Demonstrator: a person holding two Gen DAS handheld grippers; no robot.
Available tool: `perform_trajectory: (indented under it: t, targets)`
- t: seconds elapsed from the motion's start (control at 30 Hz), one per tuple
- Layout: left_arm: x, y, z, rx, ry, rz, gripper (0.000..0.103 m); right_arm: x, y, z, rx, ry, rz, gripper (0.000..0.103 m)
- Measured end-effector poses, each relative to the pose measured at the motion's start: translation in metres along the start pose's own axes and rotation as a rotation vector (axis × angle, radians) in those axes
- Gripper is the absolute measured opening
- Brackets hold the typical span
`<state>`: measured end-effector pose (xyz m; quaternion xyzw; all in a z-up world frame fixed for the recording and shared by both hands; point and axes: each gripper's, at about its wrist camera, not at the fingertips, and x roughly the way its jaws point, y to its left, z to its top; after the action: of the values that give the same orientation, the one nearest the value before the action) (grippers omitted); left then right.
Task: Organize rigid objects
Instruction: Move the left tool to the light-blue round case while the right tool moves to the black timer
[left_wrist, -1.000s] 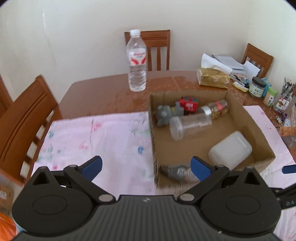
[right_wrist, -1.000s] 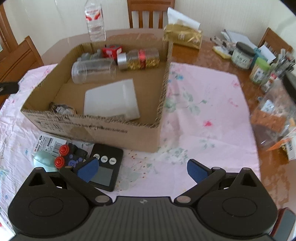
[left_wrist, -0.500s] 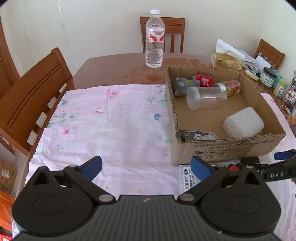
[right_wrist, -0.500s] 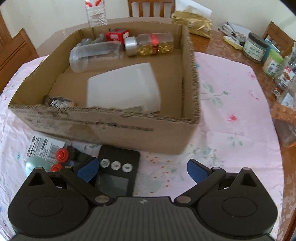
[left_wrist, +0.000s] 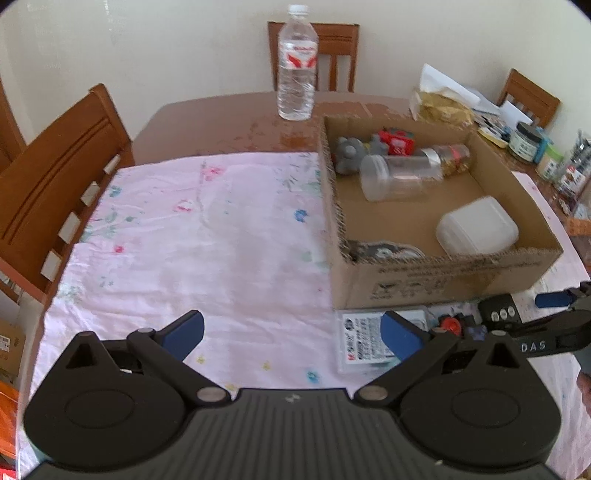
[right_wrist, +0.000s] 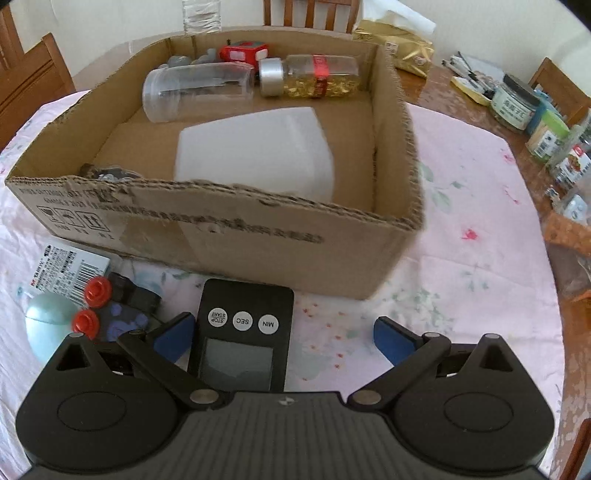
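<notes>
A cardboard box (right_wrist: 229, 229) stands on the pink cloth and holds a white container (right_wrist: 255, 155), a clear jar (right_wrist: 195, 90), a gold-filled jar (right_wrist: 314, 75), a red toy (right_wrist: 242, 53) and grey pieces. In front of the box lie a black timer (right_wrist: 242, 332), a dark toy with red knobs (right_wrist: 110, 306), a pale green egg shape (right_wrist: 46, 326) and a labelled packet (right_wrist: 70, 271). My right gripper (right_wrist: 284, 338) is open just above the timer's near half. My left gripper (left_wrist: 291, 332) is open over the cloth, left of the box (left_wrist: 436, 273) and beside the packet (left_wrist: 364, 345).
A water bottle (left_wrist: 297, 66) stands behind the box. Jars, tubs and papers (right_wrist: 517, 103) crowd the table's right side, with a tissue pack (right_wrist: 397, 40) at the back. Wooden chairs (left_wrist: 55, 177) stand at the left and far sides.
My left gripper has pulled back from over the box to the cloth at its front left. My right gripper has closed in on the timer, which now lies between its open fingers.
</notes>
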<state>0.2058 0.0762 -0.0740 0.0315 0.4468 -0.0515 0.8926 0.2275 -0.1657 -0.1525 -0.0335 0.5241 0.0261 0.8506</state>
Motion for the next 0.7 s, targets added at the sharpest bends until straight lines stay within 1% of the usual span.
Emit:
perform_trajectory:
  t: [0.1, 0.2, 0.47, 0.57, 0.7]
  targets:
    - [0.005, -0.01, -0.002, 0.02, 0.016, -0.021, 0.101, -0.002, -0.012, -0.006, 0.02, -0.005, -0.006, 0.103]
    - [0.014, -0.021, -0.001, 0.035, 0.031, -0.031, 0.101, -0.003, -0.017, -0.01, 0.009, -0.01, -0.001, 0.103]
    - [0.049, -0.042, 0.002, 0.049, 0.085, -0.008, 0.101, -0.007, -0.021, -0.017, -0.006, -0.013, 0.008, 0.103]
    - [0.05, -0.045, -0.001, 0.052, 0.1, -0.005, 0.101, -0.007, -0.019, -0.016, -0.016, -0.017, 0.013, 0.103]
    - [0.046, -0.048, -0.008, 0.06, 0.12, -0.031, 0.101, -0.008, -0.02, -0.017, -0.025, -0.021, 0.018, 0.103]
